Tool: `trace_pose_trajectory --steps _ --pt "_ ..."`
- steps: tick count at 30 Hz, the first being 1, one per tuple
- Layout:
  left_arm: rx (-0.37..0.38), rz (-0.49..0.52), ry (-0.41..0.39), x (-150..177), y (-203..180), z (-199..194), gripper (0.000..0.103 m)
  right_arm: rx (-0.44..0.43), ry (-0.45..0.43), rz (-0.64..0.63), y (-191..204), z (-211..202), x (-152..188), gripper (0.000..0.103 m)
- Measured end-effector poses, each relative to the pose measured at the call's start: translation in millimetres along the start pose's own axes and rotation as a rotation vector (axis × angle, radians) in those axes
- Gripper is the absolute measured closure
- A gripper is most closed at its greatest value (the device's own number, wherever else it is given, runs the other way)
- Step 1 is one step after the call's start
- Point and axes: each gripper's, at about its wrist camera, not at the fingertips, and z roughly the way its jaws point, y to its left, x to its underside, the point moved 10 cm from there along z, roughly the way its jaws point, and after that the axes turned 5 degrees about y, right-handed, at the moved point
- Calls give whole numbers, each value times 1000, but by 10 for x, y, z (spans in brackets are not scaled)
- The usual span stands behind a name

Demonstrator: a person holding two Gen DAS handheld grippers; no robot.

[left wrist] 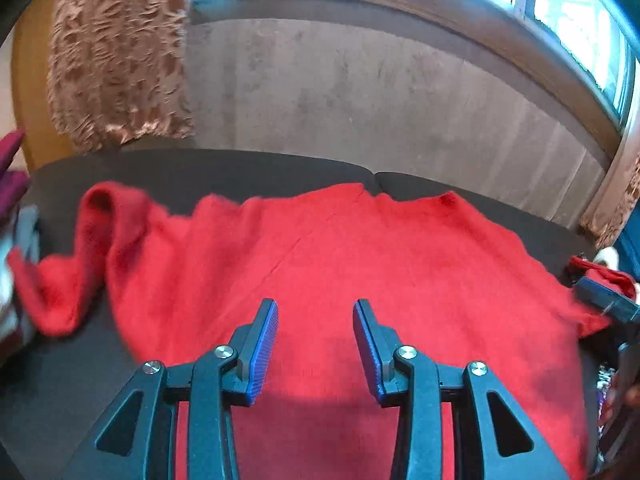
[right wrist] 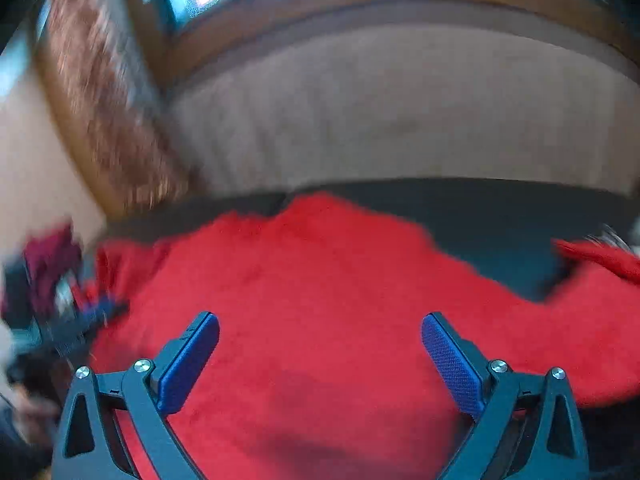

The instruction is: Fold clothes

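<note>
A fuzzy red sweater (left wrist: 340, 248) lies spread on a dark cushioned surface (left wrist: 200, 168). One sleeve (left wrist: 96, 240) trails off to the left in the left wrist view. My left gripper (left wrist: 315, 308) hovers over the sweater's body, open, with nothing between its blue pads. In the blurred right wrist view the same sweater (right wrist: 320, 288) fills the lower half. My right gripper (right wrist: 320, 320) stands wide open above it, empty. Another red piece (right wrist: 600, 256) of the sweater lies off to the right. The right gripper's finger (left wrist: 608, 300) shows at the right edge of the left wrist view.
A grey upholstered backrest (left wrist: 380, 92) rises behind the surface, with a window (left wrist: 568, 8) above it. A brown patterned curtain (left wrist: 116, 52) hangs at the left. Dark maroon cloth (left wrist: 12, 176) and other items sit at the far left edge.
</note>
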Motion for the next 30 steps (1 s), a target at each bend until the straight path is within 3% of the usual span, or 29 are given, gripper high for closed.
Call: trace_pose_trajectory --steps 4,7,10,19,25,28,30 --pt "-78 74 44 -126 63 493 64 79 98 -76 104 689 -39 1" --pt "-60 21 53 -186 278 735 53 129 164 -99 93 1133 -52 0" --pt "-76 -50 43 -361 552 923 53 116 153 -49 38 1271 -208 0" --pt "-172 -115 12 -720 1065 1187 53 141 129 -171 421 1795 -789 0" --pt "-213 -83 19 -745 1064 1185 52 102 121 -215 515 1853 -945 0" --pt "-215 -52 33 -753 1044 1157 53 102 139 -212 475 1701 -896 0" --pt "-189 -93 48 -701 1075 1042 54 98 123 -218 490 1433 -857 0"
